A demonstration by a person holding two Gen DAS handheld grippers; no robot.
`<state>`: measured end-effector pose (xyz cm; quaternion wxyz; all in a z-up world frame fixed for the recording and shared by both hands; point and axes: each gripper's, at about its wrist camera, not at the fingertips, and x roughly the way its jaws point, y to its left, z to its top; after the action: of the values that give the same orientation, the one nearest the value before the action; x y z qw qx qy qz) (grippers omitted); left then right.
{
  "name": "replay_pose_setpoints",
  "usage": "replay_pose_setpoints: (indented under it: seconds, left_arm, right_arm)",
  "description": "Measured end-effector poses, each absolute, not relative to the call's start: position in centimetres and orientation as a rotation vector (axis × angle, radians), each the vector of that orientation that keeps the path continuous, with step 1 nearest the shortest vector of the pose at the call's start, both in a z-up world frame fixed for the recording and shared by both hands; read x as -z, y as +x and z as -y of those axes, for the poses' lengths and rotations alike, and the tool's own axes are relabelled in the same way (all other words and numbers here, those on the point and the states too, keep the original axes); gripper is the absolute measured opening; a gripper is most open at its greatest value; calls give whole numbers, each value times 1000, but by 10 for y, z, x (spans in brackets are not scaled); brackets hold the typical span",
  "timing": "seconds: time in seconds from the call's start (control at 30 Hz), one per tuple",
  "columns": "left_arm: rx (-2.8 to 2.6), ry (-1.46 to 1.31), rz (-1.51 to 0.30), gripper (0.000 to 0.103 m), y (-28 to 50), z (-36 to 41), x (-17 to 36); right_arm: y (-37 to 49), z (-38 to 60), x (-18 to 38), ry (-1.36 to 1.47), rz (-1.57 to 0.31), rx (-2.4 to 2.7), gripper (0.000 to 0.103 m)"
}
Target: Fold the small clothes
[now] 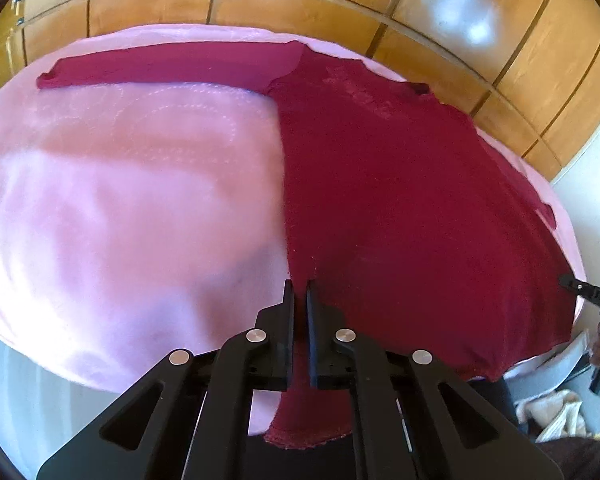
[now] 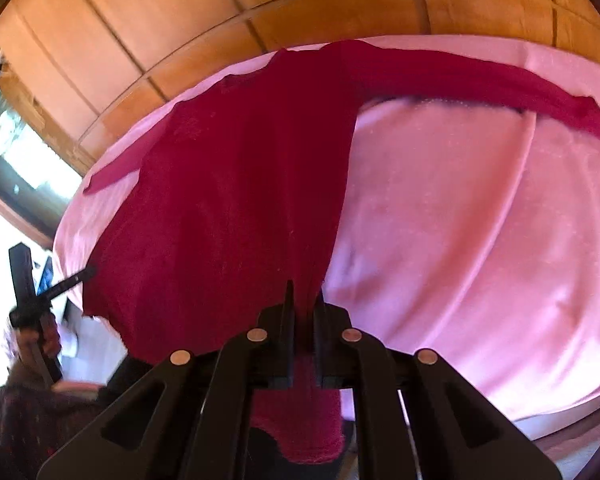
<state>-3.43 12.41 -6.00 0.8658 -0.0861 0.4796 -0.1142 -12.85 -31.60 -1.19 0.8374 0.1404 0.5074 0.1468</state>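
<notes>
1. A dark red long-sleeved knit top [image 1: 380, 184] lies spread flat on a pale pink quilted bed cover [image 1: 120, 200], body running away from the cameras and both sleeves stretched out sideways near the far edge, in front of a wooden panelled wardrobe [image 1: 300, 4].

2. The left gripper [image 1: 300, 300] is clenched on the top's hem at its left bottom corner; a strip of red cloth runs between the jaws and hangs below them, over the near edge of the bed.

3. The right gripper [image 2: 303, 300] is likewise pinched tight on the hem at the right bottom corner, with cloth bunched between the jaws and a fold dangling beneath.

4. Judging from both holds, the step in hand looks like lifting the hem to fold the body up toward the collar.

5. Risks from here:
   - The knit is soft and stretchy, so uneven pulling by the two grippers would likely skew the fold line.
   - Each grip takes only a narrow bite of hem; a quick lift could let one corner slip free and the cloth sag.
   - The smooth pink cover may drag along with the top and wrinkle beneath it.
   - The outstretched sleeves are not yet folded in; folding the body first could trap them crookedly.
</notes>
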Motion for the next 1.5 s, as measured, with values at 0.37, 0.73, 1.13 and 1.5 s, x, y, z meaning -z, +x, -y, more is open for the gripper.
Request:
replay_pose_setpoints:
  seconds: [0.37,0.73,1.13,1.5]
  left_arm:
    - [197,-141,-898,5,-31,-130,20]
    - [231,-47,-950,53,54,-35,56]
    - [199,-8,-949,60,54,-29,79]
    - [168,15,-970,65,55,-18,79]
  right_arm:
    - [-118,318,6,279,-1045,-222,41]
    - [-79,290,43,388,-1045,-241,53]
    - [-48,516,52,944,-749,198,44]
    - [25,631,81,1131,-643,417,39]
